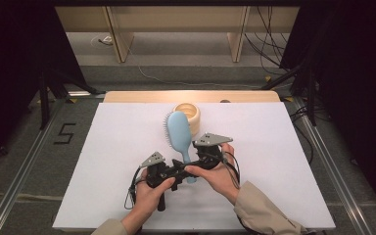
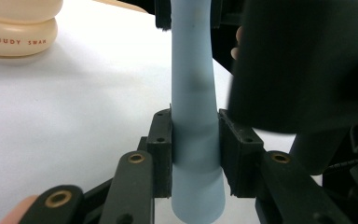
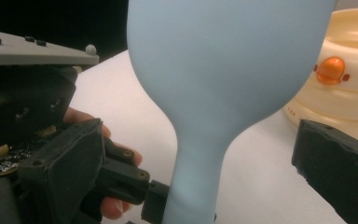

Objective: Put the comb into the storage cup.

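A light blue hairbrush (image 1: pixel 178 131) lies on the white tabletop (image 1: pixel 112 161), head toward the far side and handle toward the person. My left gripper (image 1: pixel 182 169) is shut on the handle (image 2: pixel 193 107), its pads (image 2: pixel 162 149) pressing both sides near the end. My right gripper (image 1: pixel 197 157) stands open just beyond it. In the right gripper view its jaws are spread wide on either side of the brush's narrow neck (image 3: pixel 200 154), touching nothing. The brush head (image 3: pixel 228 56) rises just ahead of them.
A round cream container (image 1: pixel 192 110) with an orange button (image 3: pixel 330 70) stands right behind the brush head, close to it. The table's wooden back edge (image 1: pixel 137 96) lies beyond. Cables and stand legs are on the floor around the table.
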The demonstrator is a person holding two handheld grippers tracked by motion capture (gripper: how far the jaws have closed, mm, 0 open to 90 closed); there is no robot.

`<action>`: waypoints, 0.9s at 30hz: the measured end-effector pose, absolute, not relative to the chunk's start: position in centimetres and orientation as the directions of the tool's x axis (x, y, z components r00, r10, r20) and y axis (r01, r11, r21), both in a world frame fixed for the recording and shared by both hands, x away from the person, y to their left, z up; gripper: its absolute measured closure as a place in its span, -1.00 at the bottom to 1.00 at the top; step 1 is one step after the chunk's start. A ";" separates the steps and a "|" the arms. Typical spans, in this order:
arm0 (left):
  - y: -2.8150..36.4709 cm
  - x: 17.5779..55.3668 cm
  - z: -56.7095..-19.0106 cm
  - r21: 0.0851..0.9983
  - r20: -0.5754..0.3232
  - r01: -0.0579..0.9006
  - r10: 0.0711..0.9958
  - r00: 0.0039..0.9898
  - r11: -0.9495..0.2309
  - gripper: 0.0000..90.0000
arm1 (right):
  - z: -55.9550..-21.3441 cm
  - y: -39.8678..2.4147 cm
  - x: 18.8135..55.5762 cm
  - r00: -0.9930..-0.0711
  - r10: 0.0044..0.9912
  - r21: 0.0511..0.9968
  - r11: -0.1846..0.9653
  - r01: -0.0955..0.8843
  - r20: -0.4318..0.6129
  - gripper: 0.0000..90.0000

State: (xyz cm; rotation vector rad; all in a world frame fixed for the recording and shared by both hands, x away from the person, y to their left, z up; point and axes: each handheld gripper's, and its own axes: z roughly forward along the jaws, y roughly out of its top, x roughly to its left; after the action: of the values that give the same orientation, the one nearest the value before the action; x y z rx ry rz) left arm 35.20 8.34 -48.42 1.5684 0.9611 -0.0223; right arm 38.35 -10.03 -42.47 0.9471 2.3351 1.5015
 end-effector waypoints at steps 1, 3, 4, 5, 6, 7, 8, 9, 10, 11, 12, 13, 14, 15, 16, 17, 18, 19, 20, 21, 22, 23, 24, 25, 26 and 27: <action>8.3 35.2 -48.4 0.814 -0.516 0.575 0.552 0.655 0.080 0.49 | -42.5 -10.0 38.3 -0.772 0.614 0.873 0.275 0.403 0.162 -0.94; 8.3 35.2 -48.4 0.815 -0.517 0.574 0.549 0.657 0.080 0.49 | -42.3 -10.1 38.4 -0.776 0.611 0.877 0.273 0.396 0.160 -0.94; 8.3 35.2 -48.4 0.817 -0.514 0.572 0.548 0.660 0.077 0.49 | -42.3 -10.1 38.4 -0.774 0.612 0.878 0.269 0.395 0.161 -0.95; 8.3 35.2 -48.4 0.817 -0.514 0.572 0.547 0.660 0.077 0.49 | -42.2 -10.2 38.5 -0.775 0.611 0.881 0.266 0.392 0.161 -0.96; 8.3 35.2 -48.4 0.817 -0.515 0.572 0.547 0.660 0.078 0.49 | -42.2 -10.2 38.5 -0.775 0.611 0.881 0.263 0.392 0.162 -0.96; 8.3 35.2 -48.4 0.816 -0.515 0.573 0.546 0.661 0.078 0.49 | -42.1 -10.3 38.5 -0.773 0.614 0.882 0.262 0.392 0.161 -0.96; 8.3 35.2 -48.4 0.816 -0.515 0.573 0.546 0.661 0.078 0.49 | -42.1 -10.3 38.5 -0.773 0.614 0.882 0.262 0.392 0.161 -0.96; 8.3 35.2 -48.4 0.816 -0.516 0.573 0.546 0.660 0.079 0.49 | -42.1 -10.3 38.6 -0.772 0.614 0.883 0.259 0.392 0.163 -0.96; 8.3 35.2 -48.4 0.815 -0.517 0.574 0.545 0.660 0.079 0.49 | -42.0 -10.4 38.6 -0.773 0.614 0.886 0.255 0.388 0.162 -0.96; 8.3 35.2 -48.4 0.815 -0.519 0.574 0.543 0.660 0.081 0.49 | -41.9 -10.4 38.6 -0.771 0.616 0.888 0.252 0.385 0.159 -0.96; 8.3 35.2 -48.4 0.815 -0.519 0.574 0.543 0.660 0.082 0.49 | -41.9 -10.4 38.6 -0.771 0.616 0.888 0.252 0.385 0.159 -0.96; 8.3 35.2 -48.4 0.815 -0.520 0.574 0.541 0.661 0.082 0.49 | -41.8 -10.5 38.6 -0.770 0.618 0.889 0.249 0.385 0.160 -0.96; 8.3 35.2 -48.4 0.816 -0.518 0.573 0.542 0.661 0.081 0.49 | -41.7 -10.5 38.6 -0.770 0.618 0.890 0.245 0.384 0.162 -0.96; 8.3 35.2 -48.4 0.815 -0.519 0.574 0.541 0.662 0.081 0.49 | -41.7 -10.5 38.6 -0.770 0.618 0.892 0.243 0.381 0.161 -0.96; 8.3 35.2 -48.4 0.815 -0.519 0.574 0.541 0.662 0.081 0.49 | -41.7 -10.5 38.6 -0.770 0.618 0.892 0.243 0.381 0.161 -0.96; 8.3 35.2 -48.4 0.815 -0.520 0.574 0.541 0.661 0.081 0.49 | -41.6 -10.5 38.6 -0.770 0.618 0.895 0.239 0.378 0.160 -0.96; 8.3 35.2 -48.4 0.815 -0.520 0.574 0.540 0.661 0.082 0.49 | -41.6 -10.5 38.6 -0.770 0.618 0.895 0.239 0.378 0.160 -0.96; 8.3 35.2 -48.4 0.814 -0.522 0.574 0.540 0.661 0.084 0.49 | -41.5 -10.5 38.7 -0.769 0.619 0.896 0.238 0.376 0.158 -0.97; 8.3 35.2 -48.4 0.814 -0.522 0.574 0.539 0.661 0.084 0.49 | -41.4 -10.5 38.7 -0.768 0.621 0.896 0.236 0.375 0.158 -0.97; 8.3 35.2 -48.4 0.815 -0.521 0.574 0.540 0.661 0.084 0.49 | -41.4 -10.5 38.7 -0.768 0.621 0.896 0.236 0.375 0.158 -0.97; 8.3 35.2 -48.4 0.813 -0.525 0.576 0.536 0.661 0.085 0.49 | -41.2 -10.6 38.8 -0.767 0.623 0.899 0.232 0.371 0.156 -0.97; 8.3 35.2 -48.4 0.813 -0.525 0.576 0.536 0.661 0.085 0.49 | -41.1 -10.6 38.8 -0.767 0.622 0.900 0.230 0.370 0.157 -0.97; 8.3 35.2 -48.3 0.814 -0.524 0.575 0.534 0.663 0.084 0.49 | -41.0 -10.7 38.9 -0.767 0.623 0.901 0.227 0.369 0.157 -0.97; 8.3 35.2 -48.3 0.814 -0.525 0.575 0.533 0.664 0.085 0.49 | -40.9 -10.7 38.9 -0.766 0.624 0.904 0.223 0.366 0.156 -0.97; 8.3 35.2 -48.3 0.814 -0.525 0.575 0.533 0.664 0.085 0.49 | -40.9 -10.7 38.9 -0.766 0.624 0.904 0.223 0.366 0.156 -0.97; 8.3 35.2 -48.3 0.813 -0.527 0.576 0.530 0.664 0.086 0.49 | -40.8 -10.8 39.0 -0.766 0.624 0.904 0.223 0.366 0.156 -0.97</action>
State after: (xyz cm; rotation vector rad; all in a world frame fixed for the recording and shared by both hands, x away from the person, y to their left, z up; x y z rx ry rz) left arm 35.17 8.31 -48.31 1.5582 0.9435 -0.0427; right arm 39.00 -10.76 -40.80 0.9355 2.2569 1.5618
